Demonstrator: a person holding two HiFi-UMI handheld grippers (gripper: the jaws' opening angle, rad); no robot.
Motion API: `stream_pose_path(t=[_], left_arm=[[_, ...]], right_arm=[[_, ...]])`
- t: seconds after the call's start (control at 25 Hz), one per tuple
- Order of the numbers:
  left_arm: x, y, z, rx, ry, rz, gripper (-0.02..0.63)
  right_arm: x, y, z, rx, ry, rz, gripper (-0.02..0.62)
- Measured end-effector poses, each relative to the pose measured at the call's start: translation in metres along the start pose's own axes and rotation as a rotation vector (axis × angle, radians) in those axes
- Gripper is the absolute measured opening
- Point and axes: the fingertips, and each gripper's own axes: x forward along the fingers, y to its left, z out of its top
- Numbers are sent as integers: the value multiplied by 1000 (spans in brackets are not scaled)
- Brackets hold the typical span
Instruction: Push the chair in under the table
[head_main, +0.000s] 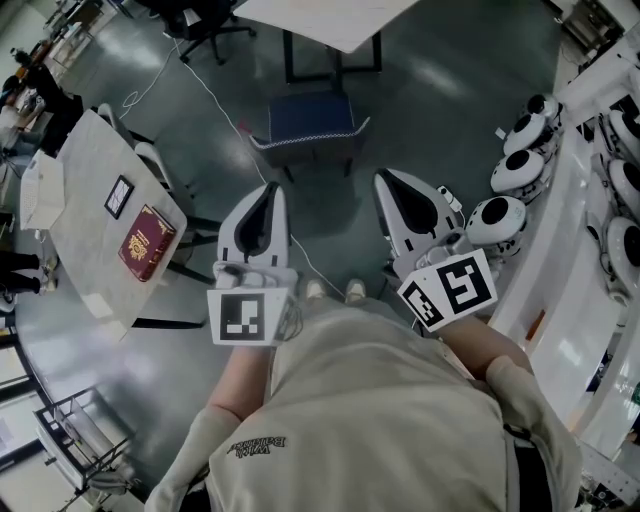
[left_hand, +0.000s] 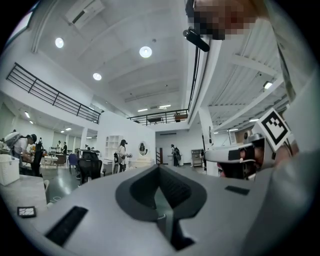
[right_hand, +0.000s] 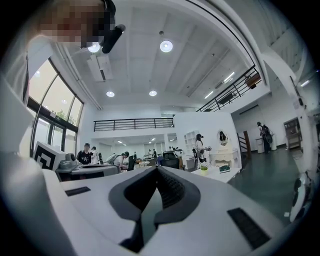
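A chair with a dark blue seat (head_main: 305, 122) stands on the grey floor, ahead of me in the head view. Its seat is just short of the white table (head_main: 330, 20) at the top edge, not under it. I hold both grippers side by side in front of my body, pointing level, some way short of the chair. The left gripper (head_main: 272, 188) is shut and holds nothing, and so is the right gripper (head_main: 383, 177). In the left gripper view the jaws (left_hand: 159, 169) meet in a closed seam. The right gripper view shows the same (right_hand: 157, 170). Neither gripper view shows the chair.
A marbled table (head_main: 95, 215) at the left bears a red booklet (head_main: 146, 243), a small framed card (head_main: 119, 196) and a white box (head_main: 42, 188). Several white round robot heads (head_main: 497, 220) line a white counter on the right. A cable (head_main: 215, 95) runs across the floor. People stand far off.
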Motion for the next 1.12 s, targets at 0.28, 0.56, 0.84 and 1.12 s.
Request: stream_pose_path(t=[0.28, 0.56, 0.84, 1.12], left_arm=[[7, -11, -11, 2, 10, 33, 9], [15, -16, -2, 47, 0, 69, 9], [35, 1, -10, 50, -6, 82, 9], [74, 20, -17, 32, -23, 42, 9]], right_arm=[[-6, -16, 7, 5, -37, 33, 9], [1, -25, 2, 17, -29, 63, 9], [25, -36, -2, 13, -37, 77, 11], [57, -54, -13, 12, -11, 53, 11]])
